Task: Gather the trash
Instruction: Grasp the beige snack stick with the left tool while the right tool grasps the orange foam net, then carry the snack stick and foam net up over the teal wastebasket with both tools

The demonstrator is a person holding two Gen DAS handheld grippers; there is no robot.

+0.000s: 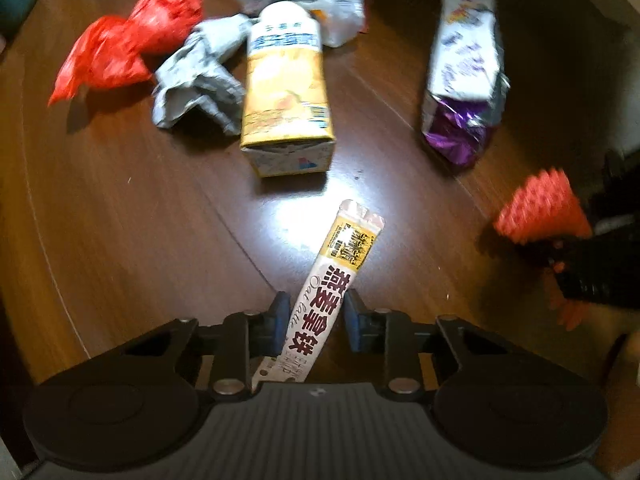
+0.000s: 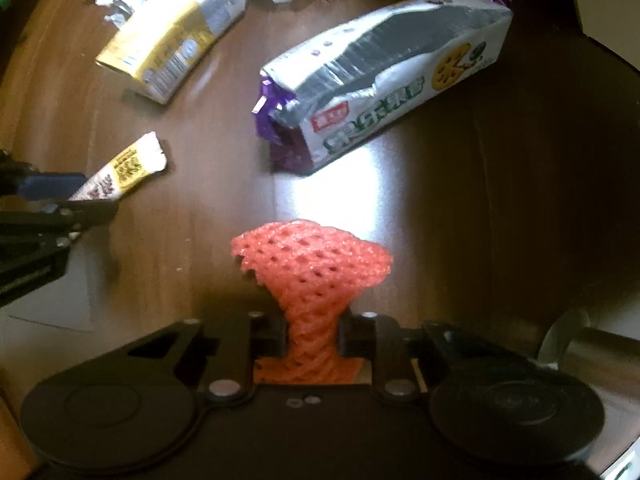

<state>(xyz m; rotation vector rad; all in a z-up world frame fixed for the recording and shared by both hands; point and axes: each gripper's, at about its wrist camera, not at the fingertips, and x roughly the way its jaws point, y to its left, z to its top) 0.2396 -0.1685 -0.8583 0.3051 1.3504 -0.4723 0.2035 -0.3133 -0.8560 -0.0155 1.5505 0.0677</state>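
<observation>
**Both tools loaded above the worktop**

Left tool (image 1: 314, 320) clamped on an oat latte sachet (image 1: 332, 280), held over the brown worktop (image 1: 140, 208). Right tool (image 2: 312, 334) pinched around a red foam net (image 2: 312, 268). Lying beyond on the worktop: yellow carton (image 1: 284, 92), purple snack bag (image 2: 384, 76), crumpled paper (image 1: 196, 76), red plastic bag (image 1: 128, 40).

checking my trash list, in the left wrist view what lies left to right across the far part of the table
red plastic bag → crumpled grey paper → yellow drink carton → purple and white snack bag
</observation>
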